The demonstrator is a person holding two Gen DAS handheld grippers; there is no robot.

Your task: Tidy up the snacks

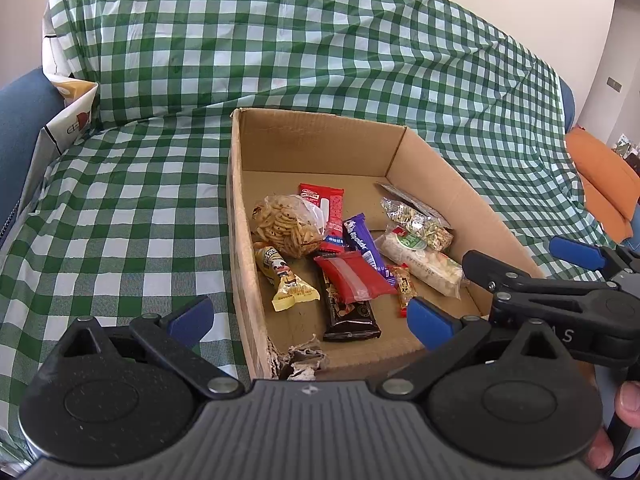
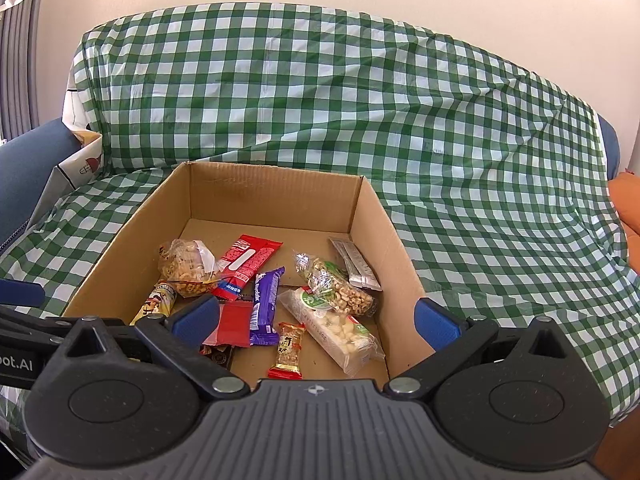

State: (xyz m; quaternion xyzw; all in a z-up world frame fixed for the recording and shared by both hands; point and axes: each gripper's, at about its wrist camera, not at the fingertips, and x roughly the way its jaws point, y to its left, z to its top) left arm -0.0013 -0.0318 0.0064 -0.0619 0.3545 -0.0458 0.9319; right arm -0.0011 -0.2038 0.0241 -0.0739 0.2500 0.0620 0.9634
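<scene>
An open cardboard box (image 1: 316, 148) (image 2: 276, 188) sits on a sofa covered with green checked cloth. It holds several snacks: a clear bag of crackers (image 1: 286, 226) (image 2: 186, 266), a red bar (image 1: 354, 276) (image 2: 248, 260), a purple bar (image 1: 364, 242) (image 2: 266, 304), a bag of nuts (image 2: 336, 288), a white rice cake pack (image 1: 420, 264) (image 2: 340, 330), a small red candy (image 2: 288, 350) and a yellow pack (image 1: 286, 280). My left gripper (image 1: 310, 318) is open and empty over the box's near left corner. My right gripper (image 2: 316, 320) is open and empty over the near edge; it also shows in the left wrist view (image 1: 516, 262).
The green checked cloth (image 1: 120, 220) (image 2: 500, 240) covers the sofa seat and back around the box. A blue armrest (image 1: 16, 128) and a patterned paper bag (image 1: 72, 112) stand at the left. An orange cushion (image 1: 604, 180) lies at the right. The box's near left corner is torn (image 1: 300, 360).
</scene>
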